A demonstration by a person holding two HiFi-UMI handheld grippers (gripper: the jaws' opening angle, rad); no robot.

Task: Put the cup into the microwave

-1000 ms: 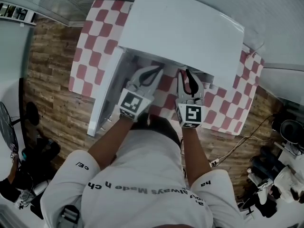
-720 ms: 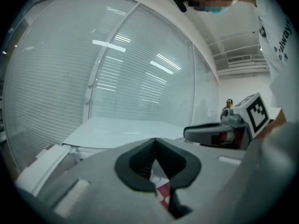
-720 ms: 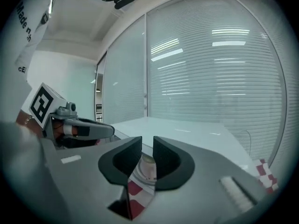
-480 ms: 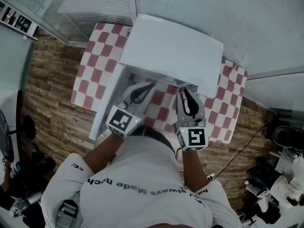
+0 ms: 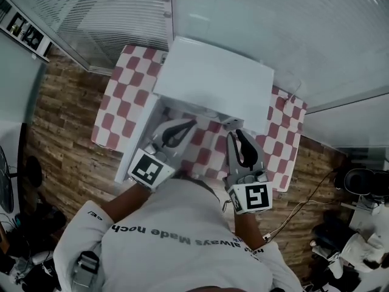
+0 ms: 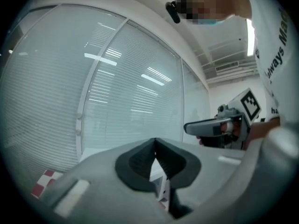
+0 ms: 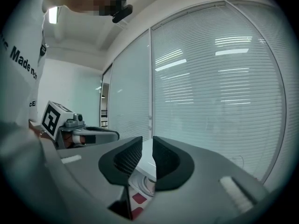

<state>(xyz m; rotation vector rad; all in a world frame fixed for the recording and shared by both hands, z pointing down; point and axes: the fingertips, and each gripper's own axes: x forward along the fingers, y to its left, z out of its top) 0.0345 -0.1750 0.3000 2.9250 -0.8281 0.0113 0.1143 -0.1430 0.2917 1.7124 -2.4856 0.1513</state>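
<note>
White and round, a form we take for the cup [image 7: 145, 183] sits low inside the white microwave [image 5: 213, 81]. The microwave stands toward the far edge of the red-and-white checked cloth [image 5: 118, 96] that covers the table, with its door [image 5: 135, 143] swung open toward the left edge. Before the opening we see the left gripper [image 5: 192, 124], its jaw tips pressed together on nothing, and beside it the right gripper [image 5: 236, 134], its jaws a narrow slit apart and likewise empty; a wood-plank floor [image 5: 61, 120] and a glass wall with blinds [image 5: 121, 11] surround the table.
</note>
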